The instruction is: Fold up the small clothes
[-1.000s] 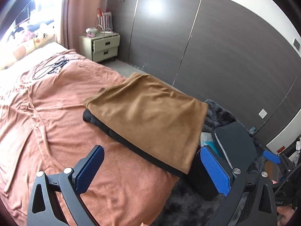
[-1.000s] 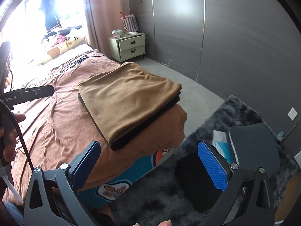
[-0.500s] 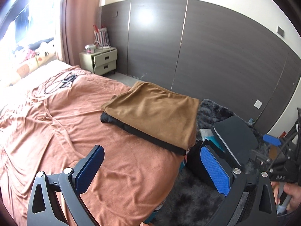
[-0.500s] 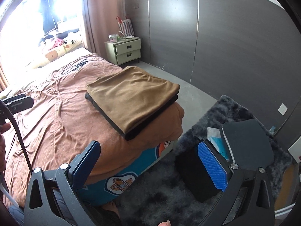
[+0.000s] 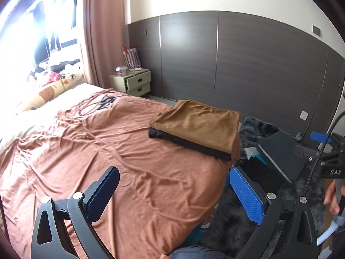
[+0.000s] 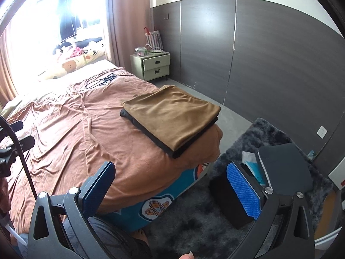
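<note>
Left claw (image 5: 174, 192), nearest the lens: released, jaws wide apart, nothing between the blue pads, held above the bed's near half, well apart from any garment.

Right claw (image 6: 170, 191): likewise released and empty, held over the bed's foot corner and the dark rug (image 6: 194, 226).

Bed cover (image 5: 86, 151), salmon, wrinkled, bare at 9 to 11 o'clock; no unfolded piece visible on it.

Black container (image 6: 228, 200) on the rug at 3 o'clock, beside a dark lid or pad (image 6: 286, 168); contents unreadable. Possibly the source of further clothes, judged only from position.

Folded stack at 1 o'clock of the left view: tan garment (image 5: 200, 125) lying flat on a black garment (image 5: 189, 143), both squared, resting close to the bed's foot corner and side edge.

Risks, as judgement:
- Stack close to the edge; a nudge from either claw, or a tug on the cover, likely to slide it onto the rug.
- Tan layer only resting on black; a one-sided grasp likely to peel it off and undo the fold.
- Loose cables (image 5: 97, 105) at 11 o'clock; snagging likely if a garment gets spread that far up.

Nightstand (image 6: 154, 67), far, against the dark wall panels.
</note>
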